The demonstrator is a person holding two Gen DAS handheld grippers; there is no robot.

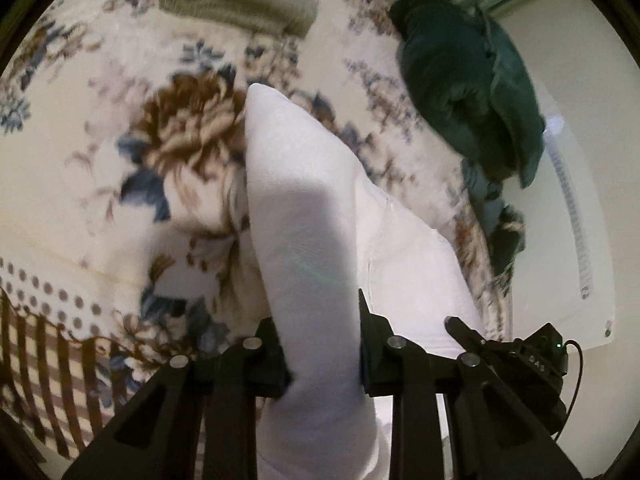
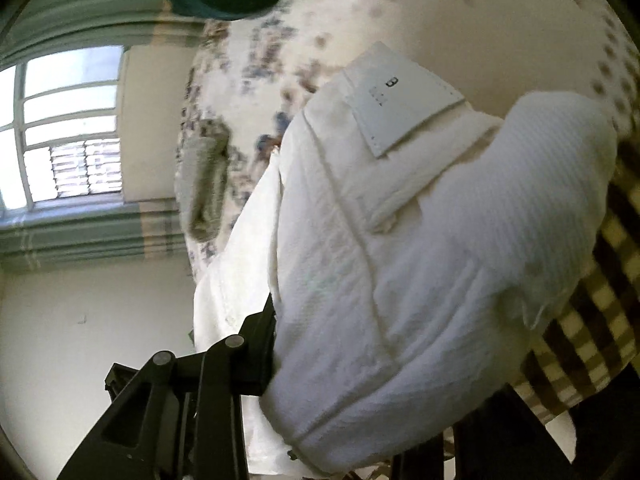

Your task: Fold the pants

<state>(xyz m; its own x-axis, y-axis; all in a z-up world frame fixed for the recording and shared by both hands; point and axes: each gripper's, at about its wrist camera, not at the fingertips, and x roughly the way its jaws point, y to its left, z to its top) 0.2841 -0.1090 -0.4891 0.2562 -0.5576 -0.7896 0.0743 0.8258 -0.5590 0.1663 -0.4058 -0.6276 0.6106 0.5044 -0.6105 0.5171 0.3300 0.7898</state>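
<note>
The white pants lie over a floral blanket on a bed. My left gripper is shut on a thick fold of the white cloth, which fills the gap between its black fingers. In the right wrist view the pants' waistband with a leather-look patch bulges across the frame. My right gripper is shut on the pants; only its left finger shows, the other is hidden by cloth.
A folded olive towel lies at the far side of the bed. A dark green garment pile sits at the right edge. A brown checked cover shows at the near edge. A window is on the wall.
</note>
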